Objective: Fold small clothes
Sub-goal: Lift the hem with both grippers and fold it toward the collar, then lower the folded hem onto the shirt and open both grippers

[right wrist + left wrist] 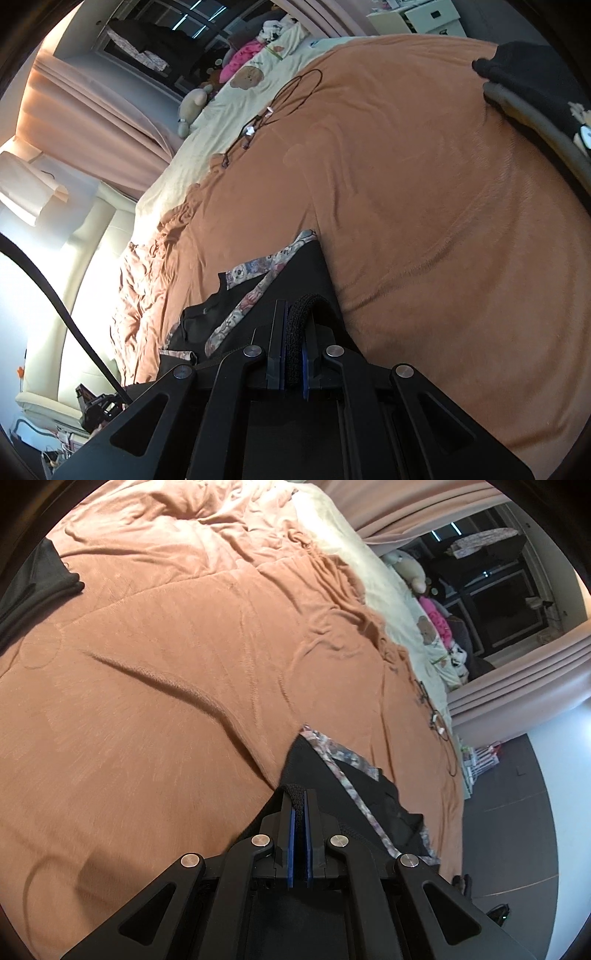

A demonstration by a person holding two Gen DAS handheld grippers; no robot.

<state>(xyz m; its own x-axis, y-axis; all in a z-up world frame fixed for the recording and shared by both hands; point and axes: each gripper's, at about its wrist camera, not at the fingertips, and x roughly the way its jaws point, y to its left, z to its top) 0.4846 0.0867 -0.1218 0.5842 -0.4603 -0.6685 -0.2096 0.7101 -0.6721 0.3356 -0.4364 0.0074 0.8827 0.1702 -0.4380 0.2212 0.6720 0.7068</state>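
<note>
Orange bedding (166,664) fills both views. My left fingers (299,801) and right fingers (295,314) each pinch the black garment's (310,768) ribbed edge at lower centre. It looks light and limp, so holding both corners should keep it taut.

Both wrist cams close, facing along tools, share orange bedspread (184,664).
</note>
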